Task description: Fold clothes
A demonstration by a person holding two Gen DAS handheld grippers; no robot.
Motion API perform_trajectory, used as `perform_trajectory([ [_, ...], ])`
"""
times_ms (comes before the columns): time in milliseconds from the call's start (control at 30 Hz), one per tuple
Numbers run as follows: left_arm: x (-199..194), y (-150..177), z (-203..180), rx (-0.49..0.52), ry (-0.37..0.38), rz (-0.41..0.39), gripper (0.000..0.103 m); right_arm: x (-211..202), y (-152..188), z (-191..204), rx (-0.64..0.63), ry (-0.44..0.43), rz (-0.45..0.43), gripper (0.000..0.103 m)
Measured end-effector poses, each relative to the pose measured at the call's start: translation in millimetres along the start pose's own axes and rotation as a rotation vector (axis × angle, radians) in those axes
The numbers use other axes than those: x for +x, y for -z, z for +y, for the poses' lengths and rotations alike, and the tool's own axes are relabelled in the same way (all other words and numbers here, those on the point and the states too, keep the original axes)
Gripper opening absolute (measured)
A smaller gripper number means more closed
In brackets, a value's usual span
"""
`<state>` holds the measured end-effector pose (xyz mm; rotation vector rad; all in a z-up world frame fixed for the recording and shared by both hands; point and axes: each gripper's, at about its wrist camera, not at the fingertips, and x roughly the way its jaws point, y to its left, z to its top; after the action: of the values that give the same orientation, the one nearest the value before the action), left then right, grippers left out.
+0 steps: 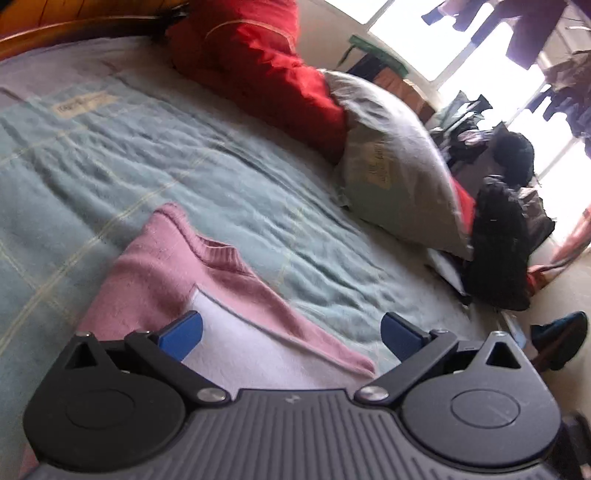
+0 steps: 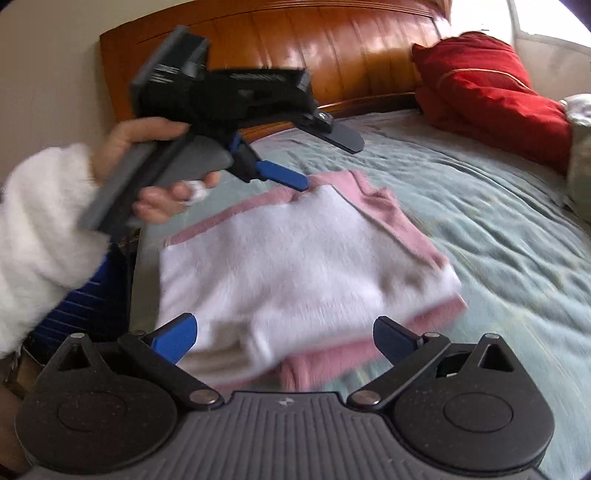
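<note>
Daylight pours in from the large bright window (image 1: 461,44) at the upper right of the left wrist view, blown out to pure white, so the dark clothes hanging (image 1: 532,29) before it read as silhouettes. The glossy wooden headboard (image 2: 332,55) carries soft glare streaks. Both views bend strongly at the edges. Motion blur smears the folded pink and white fleece garment (image 2: 295,266) and the white fluffy sleeve (image 2: 40,229); the pale green bed blanket (image 1: 155,155) looks soft, evenly lit

bare blanket (image 1: 147,155) ahead, pillows (image 1: 399,158) right
</note>
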<state>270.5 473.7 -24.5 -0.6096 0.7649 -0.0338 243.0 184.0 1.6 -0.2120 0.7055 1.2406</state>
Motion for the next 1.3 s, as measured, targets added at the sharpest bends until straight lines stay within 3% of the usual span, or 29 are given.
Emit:
perform_trajectory([
  [133,24.8,-1.6,4.8,-0.012,-0.078,-0.012,0.102,-34.5,23.1,6.0,-0.005,0.054,-0.001,0.103],
  [333,-11.7,21.3,-26.7,0.013,-0.088,0.052,0.102,-82.1,61.7,-6.3,0.111,0.067,-0.018,0.103],
  [433,-29.9,48.4,-44.6,0.092,-0.090,0.044,0.102,-99.9,79.1,-13.1,0.188,0.101,-0.039,0.103],
  [500,-31.4,61.7,-47.6,0.115,-0.142,0.013,0.102,-110.4,91.6,-16.3,0.260,0.107,-0.065,0.103],
  [633,-22.4,68.2,-48.6,0.081,-0.219,0.039,0.101,-131.2,111.4,-10.1,0.338,0.147,-0.094,0.103],
  [800,-36.4,90.5,-92.1,0.146,-0.029,0.048,0.102,-155.4,122.9,-0.3,0.347,0.192,-0.123,0.103],
  [967,-11.5,126.0,-101.7,0.163,-0.066,0.111,0.102,-160.9,132.4,3.3,0.400,0.168,-0.121,0.103],
  [1033,-18.5,130.5,-104.4,0.181,-0.094,0.093,0.102,-164.4,136.0,7.4,0.396,0.170,-0.118,0.103],
  [1233,-74.5,140.6,-97.5,0.133,-0.069,-0.044,0.102,-171.5,143.1,11.3,0.396,0.166,-0.128,0.103],
  [1300,-76.6,147.6,-84.7,0.088,-0.086,-0.040,0.102,-172.2,144.3,11.1,0.405,0.158,-0.131,0.103],
])
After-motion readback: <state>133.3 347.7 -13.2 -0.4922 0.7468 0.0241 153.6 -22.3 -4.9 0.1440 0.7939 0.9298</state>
